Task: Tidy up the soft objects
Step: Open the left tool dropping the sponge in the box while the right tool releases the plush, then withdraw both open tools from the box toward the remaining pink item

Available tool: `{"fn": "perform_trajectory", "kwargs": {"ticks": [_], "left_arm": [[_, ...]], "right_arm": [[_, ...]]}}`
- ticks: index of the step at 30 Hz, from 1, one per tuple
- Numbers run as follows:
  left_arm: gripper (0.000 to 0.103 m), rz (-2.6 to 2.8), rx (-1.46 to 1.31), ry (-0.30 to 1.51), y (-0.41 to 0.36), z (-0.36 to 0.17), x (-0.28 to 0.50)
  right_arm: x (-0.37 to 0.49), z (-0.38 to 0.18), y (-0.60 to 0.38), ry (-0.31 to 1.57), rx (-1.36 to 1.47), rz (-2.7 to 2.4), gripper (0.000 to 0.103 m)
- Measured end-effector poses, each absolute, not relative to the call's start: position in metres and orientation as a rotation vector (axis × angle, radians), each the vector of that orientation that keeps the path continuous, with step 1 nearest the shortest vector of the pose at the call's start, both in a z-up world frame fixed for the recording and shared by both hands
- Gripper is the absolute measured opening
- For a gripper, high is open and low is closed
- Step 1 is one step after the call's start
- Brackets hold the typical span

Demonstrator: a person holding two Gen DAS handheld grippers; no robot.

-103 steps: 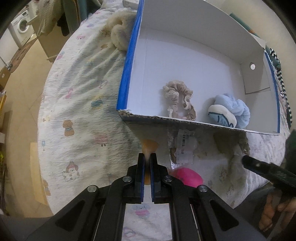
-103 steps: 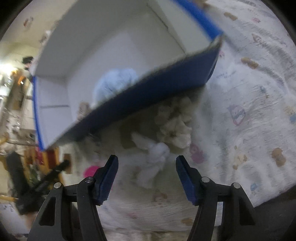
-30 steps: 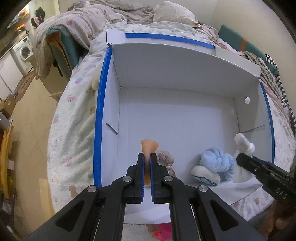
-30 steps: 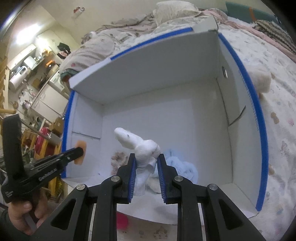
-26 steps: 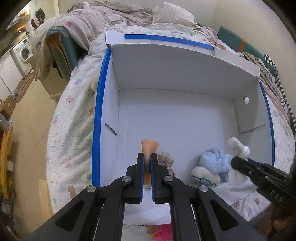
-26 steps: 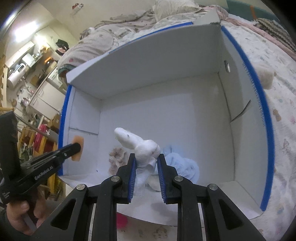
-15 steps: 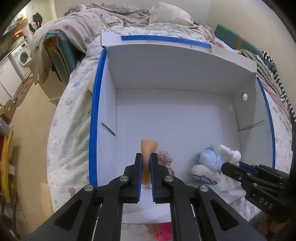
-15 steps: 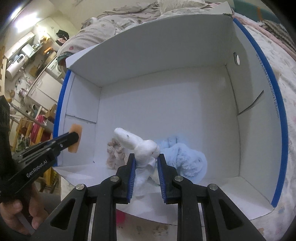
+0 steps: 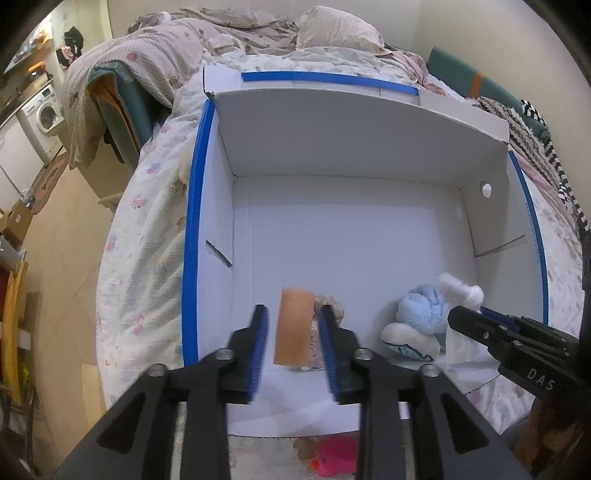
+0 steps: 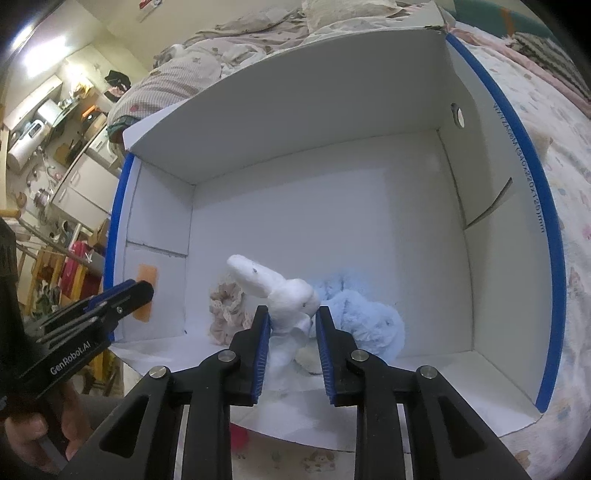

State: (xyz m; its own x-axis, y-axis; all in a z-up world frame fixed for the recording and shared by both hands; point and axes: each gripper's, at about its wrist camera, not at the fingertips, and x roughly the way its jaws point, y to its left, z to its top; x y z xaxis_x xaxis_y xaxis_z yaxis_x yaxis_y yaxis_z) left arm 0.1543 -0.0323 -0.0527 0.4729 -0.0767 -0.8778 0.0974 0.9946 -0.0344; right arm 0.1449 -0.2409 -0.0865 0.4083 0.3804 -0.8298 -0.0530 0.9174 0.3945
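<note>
A white box with blue edges [image 9: 192,229] [image 10: 550,258] lies open on the bed. My left gripper [image 9: 293,325] is open over the box's near left corner; an orange sponge [image 9: 293,326] hangs loose between its jaws, also seen in the right wrist view [image 10: 146,291]. My right gripper [image 10: 290,319] has its jaws parted around a white plush toy [image 10: 280,291], which still touches both pads; the toy shows in the left wrist view [image 9: 460,291]. A light blue plush [image 10: 364,314] [image 9: 421,310] and a beige scrunchie [image 10: 225,310] [image 9: 330,304] lie in the box.
A pink toy [image 9: 336,456] lies on the patterned bedsheet [image 9: 144,258] in front of the box. Pillows and blankets [image 9: 258,33] are piled behind it. The bed edge and floor [image 9: 55,229] are to the left.
My left gripper has opened and let go of the orange sponge. My right gripper's jaws have widened around the white plush, now lower in the box beside the blue plush.
</note>
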Motion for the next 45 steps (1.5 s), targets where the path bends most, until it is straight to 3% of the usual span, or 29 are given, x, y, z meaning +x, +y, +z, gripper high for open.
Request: {"fn": "perform_trajectory", "kwargs": {"ticks": [2, 3, 7, 45], "left_arm": [[0.053, -0.1, 0.018, 1.054, -0.032, -0.049, 0.154], [0.061, -0.096, 0.013, 1.038, -0.032, -0.046, 0.153], [0.064, -0.102, 0.003, 1.011, -0.032, -0.039, 0.151], [0.064, -0.018, -0.046, 0.968, -0.003, -0.022, 0.1]], "right_arm": [[0.145, -0.085, -0.244, 1.113, 0.344, 0.277, 0.055], [0.145, -0.084, -0.246, 1.106, 0.353, 0.275, 0.072], [0.142, -0.075, -0.254, 1.048, 0.392, 0.261, 0.079], [0.111, -0.058, -0.269, 0.993, 0.377, 0.182, 0.079]]}}
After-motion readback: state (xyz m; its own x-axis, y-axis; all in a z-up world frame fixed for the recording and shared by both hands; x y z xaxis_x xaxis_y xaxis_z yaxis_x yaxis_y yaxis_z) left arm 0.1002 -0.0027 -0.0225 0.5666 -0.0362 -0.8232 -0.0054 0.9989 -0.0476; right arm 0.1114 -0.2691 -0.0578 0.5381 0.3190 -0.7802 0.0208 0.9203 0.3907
